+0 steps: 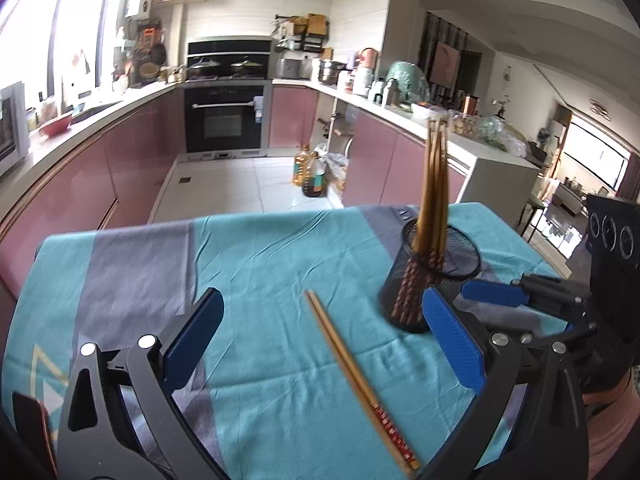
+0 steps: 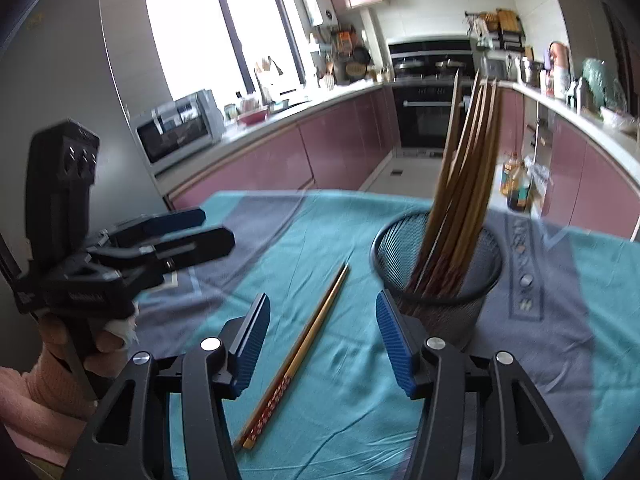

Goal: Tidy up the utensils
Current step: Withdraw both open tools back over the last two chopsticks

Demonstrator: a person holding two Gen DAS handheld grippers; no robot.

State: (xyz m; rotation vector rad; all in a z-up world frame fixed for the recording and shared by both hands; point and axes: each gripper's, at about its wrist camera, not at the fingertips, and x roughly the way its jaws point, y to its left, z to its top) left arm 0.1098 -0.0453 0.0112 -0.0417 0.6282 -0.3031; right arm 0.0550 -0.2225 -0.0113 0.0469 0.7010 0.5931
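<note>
A pair of chopsticks [image 1: 360,380] lies flat on the desk [image 1: 260,264], which is covered in a teal and grey cloth. The sticks are pale wood, side by side and touching, with red patterned bands at their thick ends. At about two o'clock from them stands a black mesh holder [image 1: 432,276], upright, with more chopsticks [image 1: 434,184] leaning inside, patterned ends down. The left hand-held gripper [image 1: 324,340] hovers with its blue pads spread wide around the loose pair. The right hand-held gripper [image 2: 322,340] is also wide, empty, with the pair between its fingers.
</note>
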